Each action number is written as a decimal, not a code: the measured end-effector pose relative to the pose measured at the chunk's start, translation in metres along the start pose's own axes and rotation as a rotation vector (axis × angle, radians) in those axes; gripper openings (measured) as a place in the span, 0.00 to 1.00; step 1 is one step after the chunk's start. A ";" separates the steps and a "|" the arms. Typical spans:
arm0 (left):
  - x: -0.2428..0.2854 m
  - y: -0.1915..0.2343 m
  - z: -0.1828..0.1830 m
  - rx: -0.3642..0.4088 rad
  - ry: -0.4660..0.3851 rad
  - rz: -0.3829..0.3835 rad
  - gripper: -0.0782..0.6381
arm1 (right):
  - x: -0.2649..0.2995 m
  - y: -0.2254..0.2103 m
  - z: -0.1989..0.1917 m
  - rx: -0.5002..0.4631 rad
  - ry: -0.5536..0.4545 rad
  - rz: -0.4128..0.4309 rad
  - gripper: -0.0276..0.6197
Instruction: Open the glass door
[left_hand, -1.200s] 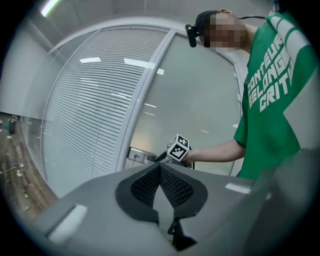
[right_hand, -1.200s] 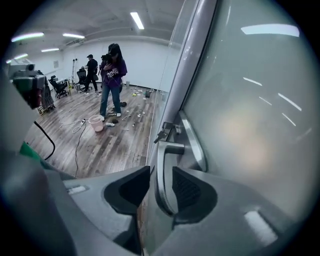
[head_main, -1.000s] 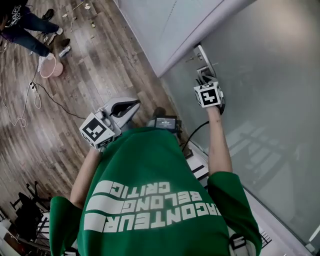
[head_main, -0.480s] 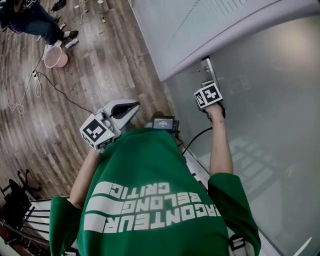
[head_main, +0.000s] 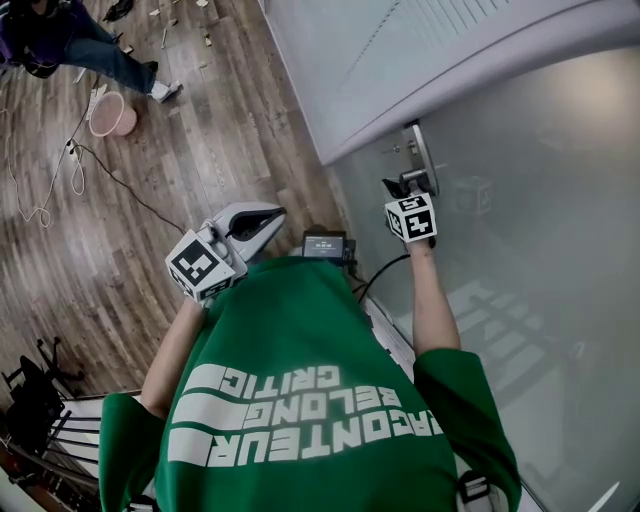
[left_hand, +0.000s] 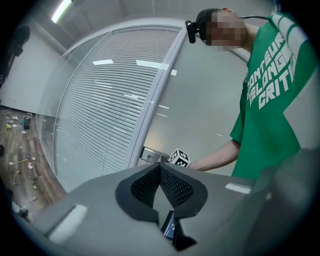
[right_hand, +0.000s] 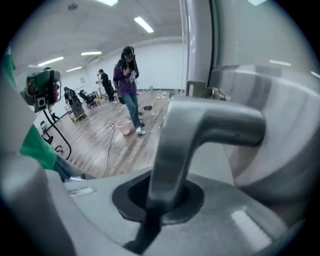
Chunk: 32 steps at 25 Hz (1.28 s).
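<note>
The frosted glass door (head_main: 530, 230) fills the right of the head view, and its metal lever handle (head_main: 410, 182) sits by the white frame. My right gripper (head_main: 404, 190) is shut on that handle, its marker cube just below. In the right gripper view the bent lever (right_hand: 200, 135) runs down between the shut jaws of the right gripper (right_hand: 161, 202). My left gripper (head_main: 268, 216) hovers in front of the green shirt, away from the door, shut and holding nothing. Its dark pads (left_hand: 172, 187) meet in the left gripper view, where the handle plate (left_hand: 150, 155) shows beyond.
A white wall with blinds (head_main: 400, 60) adjoins the door at the hinge-free side. On the wooden floor lie a pink bucket (head_main: 108, 115) and a cable (head_main: 60, 190). A person (head_main: 60, 50) stands at the far left. A small device (head_main: 325, 245) hangs at my waist.
My right hand and its marker cube have sunk lower along the door at the handle. The left gripper has stayed nearly where it was.
</note>
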<state>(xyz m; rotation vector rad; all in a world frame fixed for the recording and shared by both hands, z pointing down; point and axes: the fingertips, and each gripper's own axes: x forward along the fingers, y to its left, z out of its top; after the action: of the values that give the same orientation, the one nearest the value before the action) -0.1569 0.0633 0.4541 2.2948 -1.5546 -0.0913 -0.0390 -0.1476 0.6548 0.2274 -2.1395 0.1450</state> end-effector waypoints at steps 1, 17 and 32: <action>0.000 0.000 0.001 0.003 0.005 -0.002 0.12 | 0.001 -0.001 0.004 -0.015 -0.056 -0.019 0.03; 0.038 -0.015 0.009 0.028 0.070 -0.063 0.12 | 0.004 -0.019 0.011 -0.044 -0.132 -0.078 0.03; 0.064 -0.052 -0.001 0.050 0.026 -0.026 0.12 | 0.001 -0.067 0.005 0.043 -0.079 -0.090 0.03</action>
<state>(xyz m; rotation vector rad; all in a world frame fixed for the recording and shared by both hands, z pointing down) -0.0854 0.0221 0.4469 2.3458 -1.5307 -0.0286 -0.0287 -0.2143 0.6536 0.3593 -2.2018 0.1311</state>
